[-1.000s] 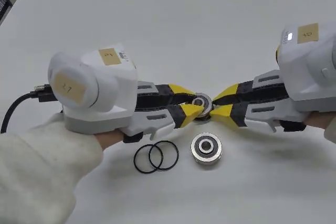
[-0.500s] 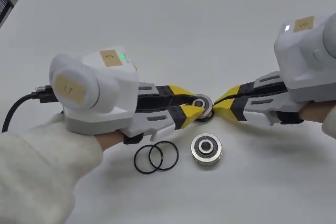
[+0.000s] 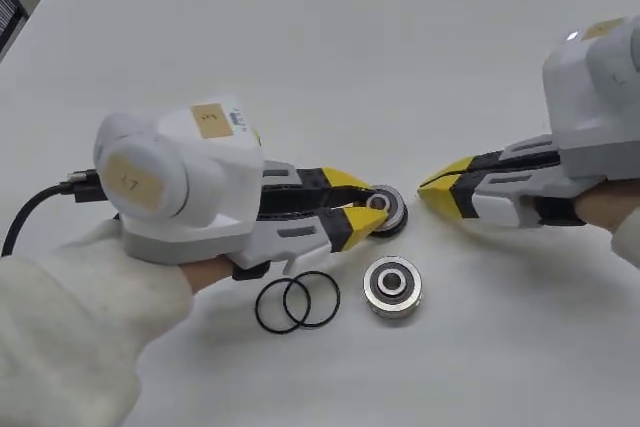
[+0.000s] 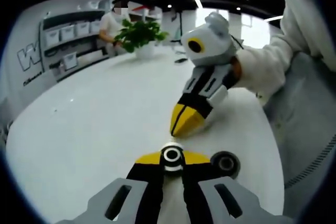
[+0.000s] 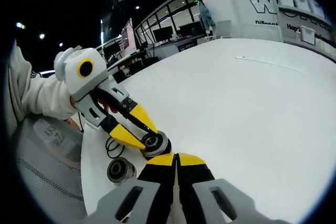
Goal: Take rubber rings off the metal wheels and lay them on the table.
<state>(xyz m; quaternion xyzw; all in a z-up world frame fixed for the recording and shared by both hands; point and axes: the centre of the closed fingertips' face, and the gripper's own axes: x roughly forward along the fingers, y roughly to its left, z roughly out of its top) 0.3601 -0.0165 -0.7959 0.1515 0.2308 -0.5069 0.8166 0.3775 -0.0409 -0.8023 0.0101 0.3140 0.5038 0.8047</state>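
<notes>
Withdrawn from the metal wheel (image 3: 392, 210), the right gripper (image 3: 430, 189) is seen with jaws closed; the wheel is clamped between the jaws of the left gripper (image 3: 375, 204).

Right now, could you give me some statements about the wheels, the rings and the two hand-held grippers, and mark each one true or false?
1. The left hand-held gripper clamps a metal wheel. True.
2. The right hand-held gripper touches that wheel. False: it is apart from it, jaws shut.
3. Two rubber rings lie overlapping on the table. True.
4. The second wheel rests on top of the rings. False: it lies beside them, apart.
</notes>
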